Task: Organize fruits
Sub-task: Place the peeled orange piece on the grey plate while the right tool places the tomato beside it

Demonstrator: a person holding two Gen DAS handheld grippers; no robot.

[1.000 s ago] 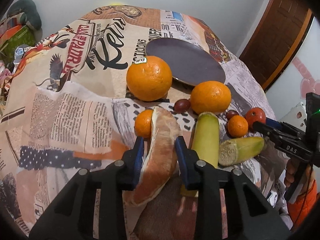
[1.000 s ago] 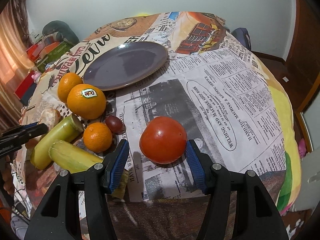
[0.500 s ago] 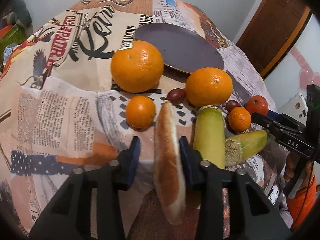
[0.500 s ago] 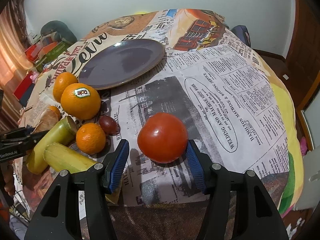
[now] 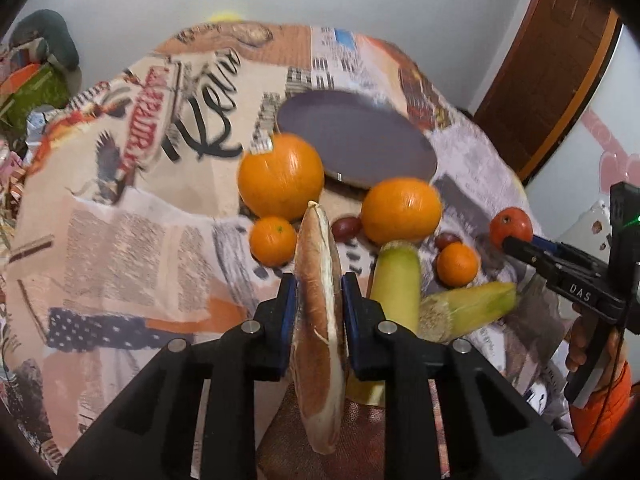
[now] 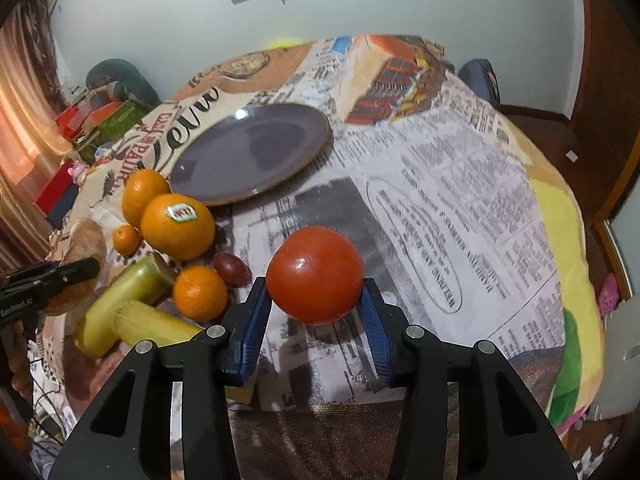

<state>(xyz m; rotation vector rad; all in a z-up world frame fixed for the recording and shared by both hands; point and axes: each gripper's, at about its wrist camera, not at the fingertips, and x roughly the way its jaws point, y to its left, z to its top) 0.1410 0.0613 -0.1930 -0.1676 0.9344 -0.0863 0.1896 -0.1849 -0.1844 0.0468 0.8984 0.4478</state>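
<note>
**Tomato and bread each gripped above the worktop**

The tomato (image 6: 315,275) sits clamped between the blue pads of the right hand-held gripper (image 6: 316,308), its jaws closed onto both sides of it. It appears lifted clear of the newspaper-print cloth (image 6: 460,208), in front of the plate (image 6: 252,152).

The left hand-held gripper (image 5: 319,312) is closed on a bread roll (image 5: 319,308), held on edge with one end pointing toward the fruit and the other hanging back over the gripper body.

The rest of the produce lies in a cluster on the worktop, to the left of the tomato in the right wrist view. A stickered orange (image 6: 178,227) sits just in front of the plate rim, with a second orange (image 6: 142,194) touching it behind. A mandarin (image 6: 200,293) lies nearer, with a dark grape (image 6: 229,269) just beside it. Another mandarin (image 6: 126,239) lies further left. Two corn cobs (image 6: 124,308) lie close together at the cloth's near edge, one crossing in front of the other.

The plate is purple and bare, well apart from both grippers.
</note>
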